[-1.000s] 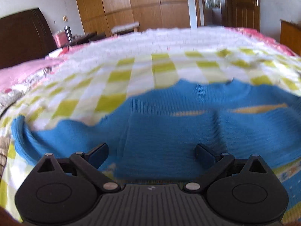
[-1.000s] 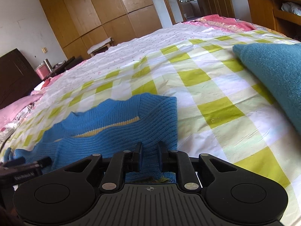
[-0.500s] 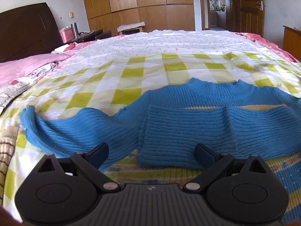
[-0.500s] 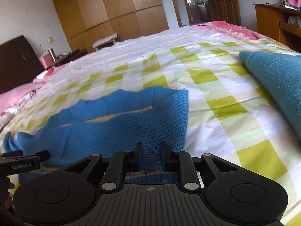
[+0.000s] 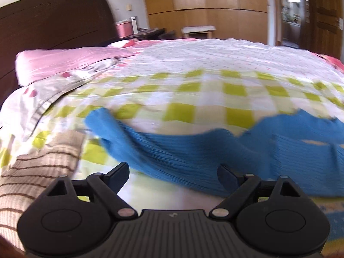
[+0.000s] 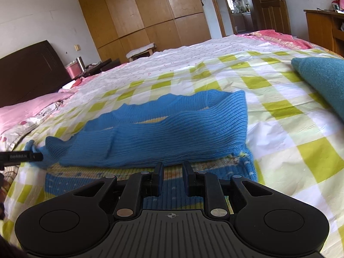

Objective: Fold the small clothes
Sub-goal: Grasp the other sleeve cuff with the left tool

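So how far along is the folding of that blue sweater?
One sleeve already lies folded across the blue sweater. The other sleeve still trails sideways, and the left gripper sits open near it, holding nothing. The right gripper also holds nothing. The remaining folds are undone.

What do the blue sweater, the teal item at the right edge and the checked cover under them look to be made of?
Blue sweater: knitted yarn, matte; fine parallel ribs show across it.
Teal item: a fuzzier, denser fabric, possibly fleece or brushed knit; no ribs visible, so uncertain.
Checked cover: thin, smooth woven cloth, probably cotton; it lies flat with sharp little creases and a slight sheen.
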